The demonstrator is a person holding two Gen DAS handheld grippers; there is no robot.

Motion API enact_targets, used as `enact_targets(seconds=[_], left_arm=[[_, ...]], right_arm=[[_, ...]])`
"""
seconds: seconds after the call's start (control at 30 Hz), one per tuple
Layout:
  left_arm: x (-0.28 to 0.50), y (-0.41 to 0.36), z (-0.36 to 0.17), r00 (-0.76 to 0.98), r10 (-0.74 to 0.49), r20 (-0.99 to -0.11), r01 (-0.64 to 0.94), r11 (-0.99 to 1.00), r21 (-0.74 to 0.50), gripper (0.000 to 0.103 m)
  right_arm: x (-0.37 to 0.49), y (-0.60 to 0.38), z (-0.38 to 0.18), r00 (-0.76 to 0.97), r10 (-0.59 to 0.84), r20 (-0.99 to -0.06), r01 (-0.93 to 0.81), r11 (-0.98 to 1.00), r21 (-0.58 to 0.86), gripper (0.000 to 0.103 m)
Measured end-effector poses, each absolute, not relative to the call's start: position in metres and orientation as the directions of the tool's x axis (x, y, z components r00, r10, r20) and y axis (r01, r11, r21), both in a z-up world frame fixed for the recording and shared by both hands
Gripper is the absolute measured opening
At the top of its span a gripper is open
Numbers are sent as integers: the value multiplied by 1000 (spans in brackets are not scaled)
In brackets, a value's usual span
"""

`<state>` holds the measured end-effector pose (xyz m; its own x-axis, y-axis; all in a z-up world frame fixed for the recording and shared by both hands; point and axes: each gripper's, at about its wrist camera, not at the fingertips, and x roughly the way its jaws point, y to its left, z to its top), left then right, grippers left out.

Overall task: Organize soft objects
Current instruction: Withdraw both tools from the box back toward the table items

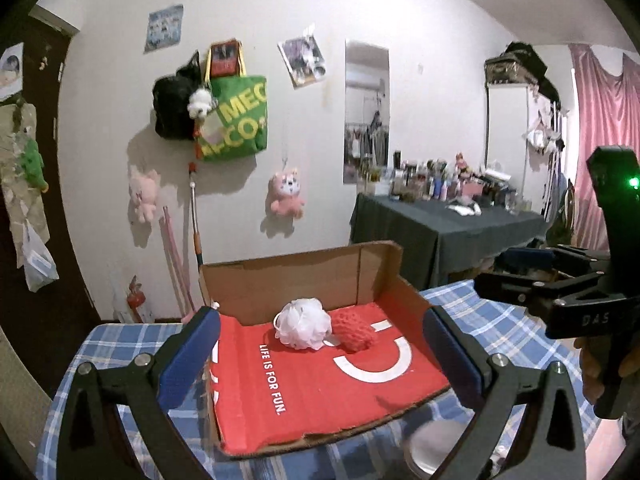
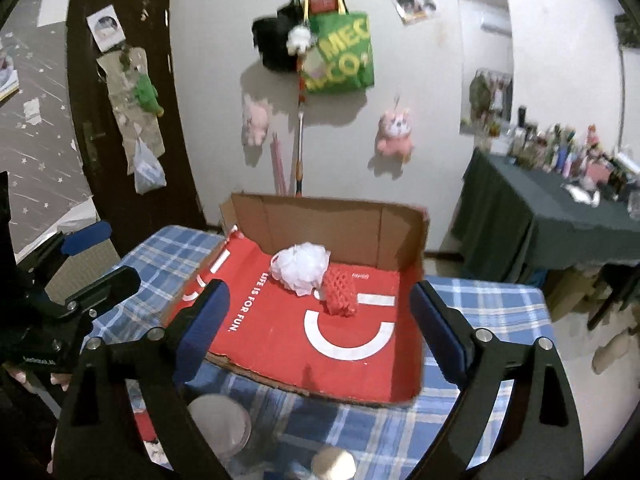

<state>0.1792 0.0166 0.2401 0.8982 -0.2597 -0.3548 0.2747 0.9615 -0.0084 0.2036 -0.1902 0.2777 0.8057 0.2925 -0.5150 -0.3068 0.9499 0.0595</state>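
Note:
An open cardboard box [image 1: 296, 280] [image 2: 340, 220] with a red printed floor lies on the plaid-covered table. Inside it, near the back wall, a white mesh bath pouf [image 1: 303, 323] [image 2: 300, 268] rests against a red foam net sleeve [image 1: 354, 332] [image 2: 340, 294]. My left gripper [image 1: 322, 350] is held above the box's near side, open and empty, well short of both objects. My right gripper [image 2: 320, 324] also hovers in front of the box, open with nothing between its pads. Each gripper shows at the edge of the other's view: the right gripper [image 1: 508, 274], the left gripper [image 2: 108, 256].
A blue plaid cloth [image 1: 492, 320] [image 2: 480, 304] covers the table. Round pale lids [image 2: 220, 420] sit at its near edge. A dark-clothed table [image 1: 440, 228] crowded with bottles stands to the right. Plush toys [image 1: 286, 194] and bags hang on the wall behind; a dark door [image 2: 120, 140] is at left.

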Motion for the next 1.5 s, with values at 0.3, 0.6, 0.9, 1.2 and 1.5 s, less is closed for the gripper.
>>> enact_targets(seconds=[0.3, 0.6, 0.9, 1.2, 1.5], left_arm=[[97, 23, 234, 944, -233, -232, 228, 972, -49, 103], [32, 21, 213, 968, -201, -151, 197, 980, -41, 103], [-4, 16, 172, 970, -183, -161, 175, 982, -63, 103], [-19, 8, 131, 973, -150, -178, 144, 989, -43, 103], [-16, 7, 97, 960, -146, -237, 134, 989, -68, 103]], right_arm=[[104, -195, 290, 895, 285, -344, -294, 955, 26, 98], [29, -195, 264, 926, 268, -265, -277, 961, 4, 98], [-7, -194, 218, 944, 214, -252, -223, 975, -7, 98], [-26, -185, 164, 965, 142, -220, -155, 987, -41, 99], [-17, -189, 119, 945, 116, -306, -123, 992, -3, 99]])
